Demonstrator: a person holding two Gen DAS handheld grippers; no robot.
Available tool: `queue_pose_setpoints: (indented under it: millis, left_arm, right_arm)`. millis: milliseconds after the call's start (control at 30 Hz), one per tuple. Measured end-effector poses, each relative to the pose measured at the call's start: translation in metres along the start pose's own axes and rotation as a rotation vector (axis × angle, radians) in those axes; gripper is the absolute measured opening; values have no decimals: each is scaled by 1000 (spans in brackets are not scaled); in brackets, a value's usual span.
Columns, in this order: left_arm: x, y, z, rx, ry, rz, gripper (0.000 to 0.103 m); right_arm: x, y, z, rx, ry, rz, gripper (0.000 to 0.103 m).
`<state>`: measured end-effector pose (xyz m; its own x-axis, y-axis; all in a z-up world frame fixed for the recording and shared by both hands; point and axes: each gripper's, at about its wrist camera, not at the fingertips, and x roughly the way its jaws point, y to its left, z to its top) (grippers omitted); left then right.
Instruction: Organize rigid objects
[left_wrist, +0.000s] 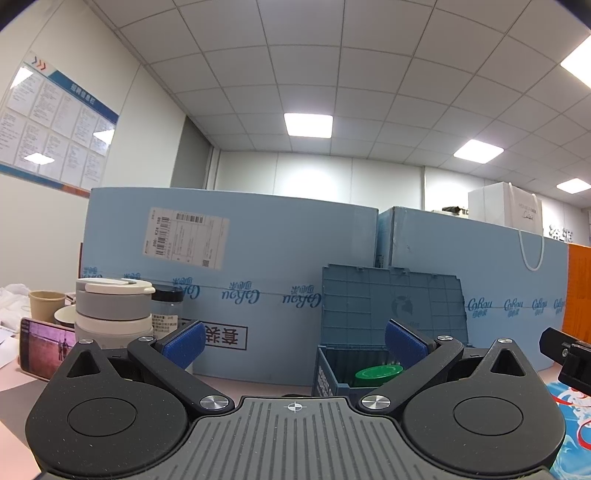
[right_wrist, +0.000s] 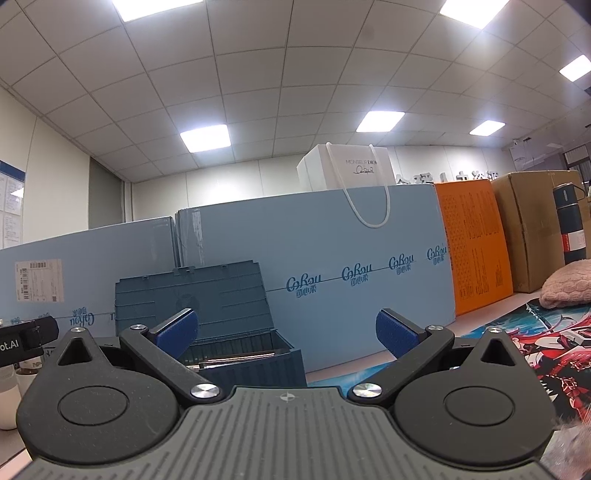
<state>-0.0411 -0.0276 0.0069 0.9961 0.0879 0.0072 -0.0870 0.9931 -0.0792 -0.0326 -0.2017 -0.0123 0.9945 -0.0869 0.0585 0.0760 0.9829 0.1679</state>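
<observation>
A blue plastic storage box (left_wrist: 330, 373) with its lid (left_wrist: 391, 302) raised stands on the table in front of large light-blue cartons. A green round lid (left_wrist: 376, 373) shows inside it. My left gripper (left_wrist: 293, 341) is open and empty, a little left of the box. In the right wrist view the same box (right_wrist: 255, 363) is left of centre, lid (right_wrist: 192, 299) up, with a metal object (right_wrist: 236, 359) inside. My right gripper (right_wrist: 286, 332) is open and empty, to the right of the box.
Left: a stacked grey-white container (left_wrist: 112, 310), a dark-lidded jar (left_wrist: 167, 308), a paper cup (left_wrist: 46, 305), a phone (left_wrist: 44, 347). Light-blue cartons (left_wrist: 266, 258) wall off the back. Right: an orange box (right_wrist: 476, 243), a cardboard box (right_wrist: 532, 229), a dark bottle (right_wrist: 570, 221), a pink cushion (right_wrist: 569, 286), a printed mat (right_wrist: 535, 343).
</observation>
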Motion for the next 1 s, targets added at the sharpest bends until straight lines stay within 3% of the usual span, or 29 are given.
queue_pose_setpoints:
  millis: [1000]
  left_arm:
    - [-2, 1, 1, -7, -9, -1, 103]
  right_arm:
    - [0, 0, 1, 2, 4, 3, 103]
